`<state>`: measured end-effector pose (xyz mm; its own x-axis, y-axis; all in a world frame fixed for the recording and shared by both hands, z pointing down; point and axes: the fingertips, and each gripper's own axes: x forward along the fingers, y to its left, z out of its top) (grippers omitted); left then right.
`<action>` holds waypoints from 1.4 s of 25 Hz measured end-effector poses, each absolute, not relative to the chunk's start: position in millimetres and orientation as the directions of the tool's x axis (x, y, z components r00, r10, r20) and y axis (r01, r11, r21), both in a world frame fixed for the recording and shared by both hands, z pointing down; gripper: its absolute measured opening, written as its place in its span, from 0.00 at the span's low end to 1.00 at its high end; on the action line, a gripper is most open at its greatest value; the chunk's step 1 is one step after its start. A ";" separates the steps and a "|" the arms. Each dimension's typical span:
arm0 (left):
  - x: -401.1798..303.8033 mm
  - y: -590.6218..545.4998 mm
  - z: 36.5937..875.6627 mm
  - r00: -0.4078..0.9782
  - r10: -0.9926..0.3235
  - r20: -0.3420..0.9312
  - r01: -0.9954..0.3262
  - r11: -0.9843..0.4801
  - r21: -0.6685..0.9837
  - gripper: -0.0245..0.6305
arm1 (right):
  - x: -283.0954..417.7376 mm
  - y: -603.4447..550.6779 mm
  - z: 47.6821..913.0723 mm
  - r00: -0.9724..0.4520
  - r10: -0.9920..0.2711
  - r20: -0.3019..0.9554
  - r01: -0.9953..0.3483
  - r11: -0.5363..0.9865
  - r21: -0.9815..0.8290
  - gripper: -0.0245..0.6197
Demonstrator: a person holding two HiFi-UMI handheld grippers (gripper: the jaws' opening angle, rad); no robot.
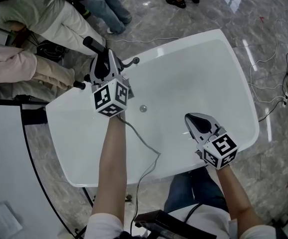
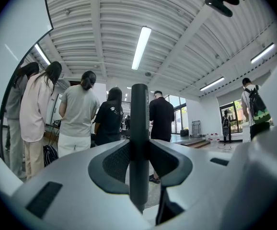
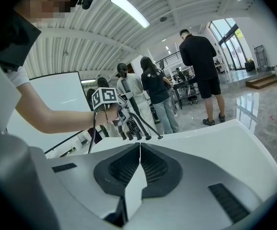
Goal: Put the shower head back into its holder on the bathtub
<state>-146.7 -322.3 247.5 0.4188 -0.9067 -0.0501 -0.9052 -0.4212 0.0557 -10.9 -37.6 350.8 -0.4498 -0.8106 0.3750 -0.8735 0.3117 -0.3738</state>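
In the head view my left gripper (image 1: 100, 62) is at the far left rim of the white bathtub (image 1: 223, 73), shut on the black shower head handle (image 1: 94, 45), which sticks out beyond the jaws. The black faucet spout (image 1: 133, 61) and a black knob (image 1: 77, 84) stand on the rim right beside it. The holder itself is hidden by the gripper. In the left gripper view the dark handle (image 2: 139, 121) stands upright, clamped between the pads of my left gripper (image 2: 139, 152). My right gripper (image 1: 191, 118) hangs over the tub's near right side, shut and empty, its pads (image 3: 150, 164) meeting.
The round drain (image 1: 143, 108) sits in the tub floor. A thin grey cable (image 1: 146, 146) runs from my left wrist across the tub toward my body. Several people (image 1: 49, 14) stand just beyond the tub's far left. A white panel (image 1: 4, 153) borders the left. Cords (image 1: 268, 101) trail on the marble floor at the right.
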 end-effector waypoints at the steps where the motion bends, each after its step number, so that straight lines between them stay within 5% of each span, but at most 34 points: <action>1: -145.5 -322.4 248.6 0.419 -0.907 -0.050 -0.905 -0.422 0.054 0.22 | -10.3 -37.4 352.1 -0.451 -0.811 0.374 -0.873 0.312 -0.376 0.05; 35: -139.1 -336.9 285.7 0.410 -0.912 0.000 -0.910 -0.409 0.059 0.22 | 8.2 -39.0 376.5 -0.422 -0.811 0.405 -0.884 0.268 -0.383 0.05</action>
